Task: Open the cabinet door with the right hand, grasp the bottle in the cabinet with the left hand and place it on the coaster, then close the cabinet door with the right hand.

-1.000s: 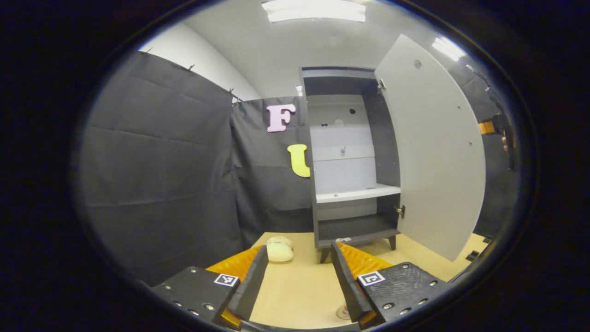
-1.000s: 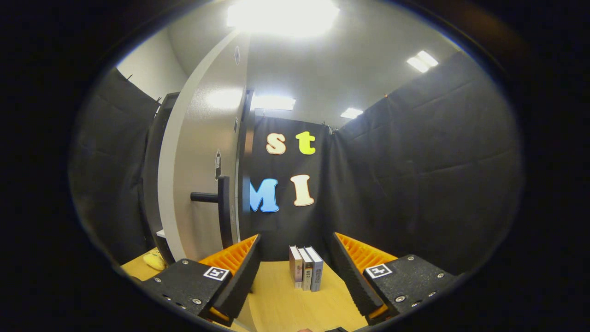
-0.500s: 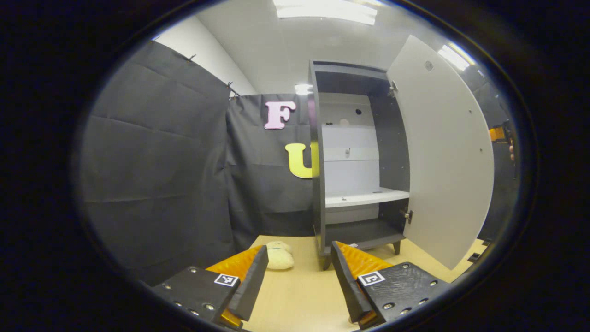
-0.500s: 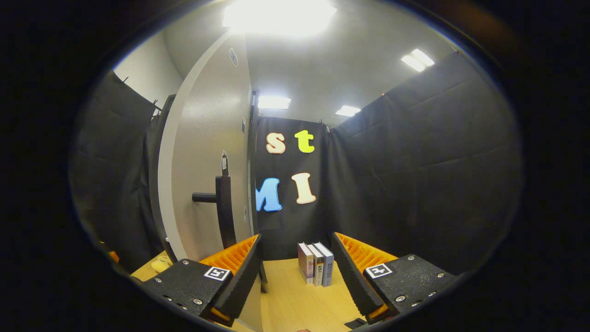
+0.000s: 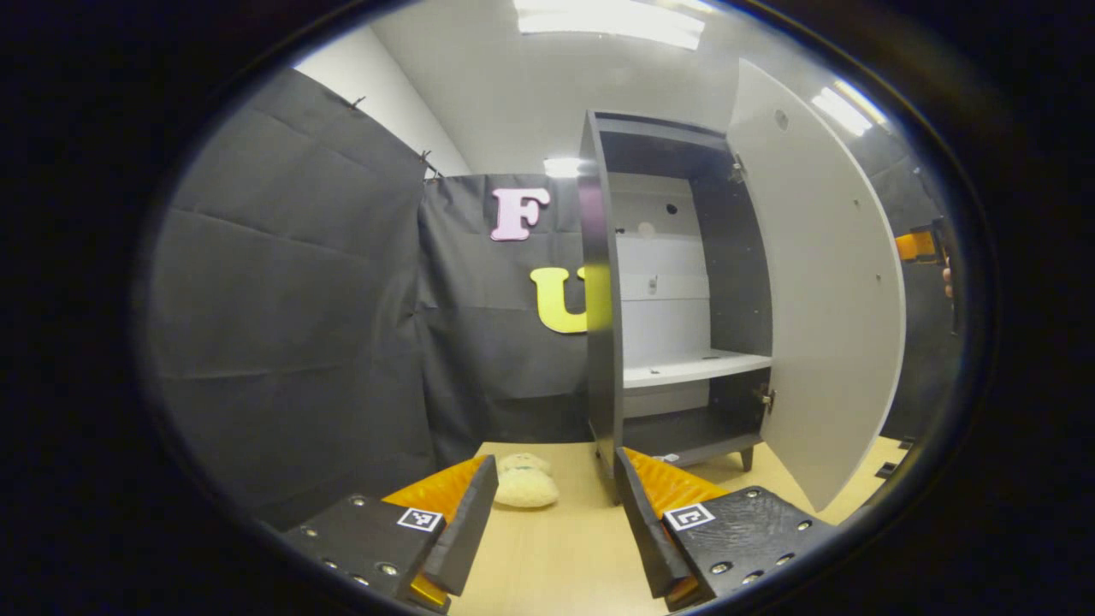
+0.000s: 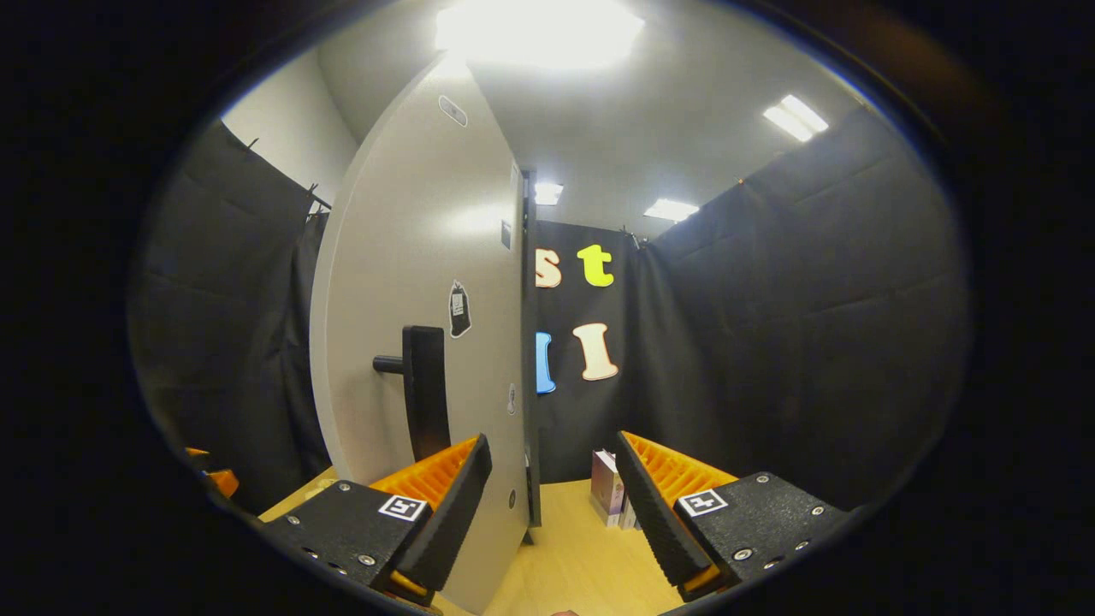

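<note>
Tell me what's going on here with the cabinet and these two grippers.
A person holds a gripper in each hand in front of a cabinet on a table. The cabinet door hangs open and the shelf inside looks bare. The right gripper sits open beside the door, close to its handle but not gripping it. The left gripper is open too, holding nothing, pointed at the cabinet. A pale soft toy lies on the table and some books stand behind the door.

Black screwed claw (image 5: pixel 556 535) blocks bear square markers.
</note>
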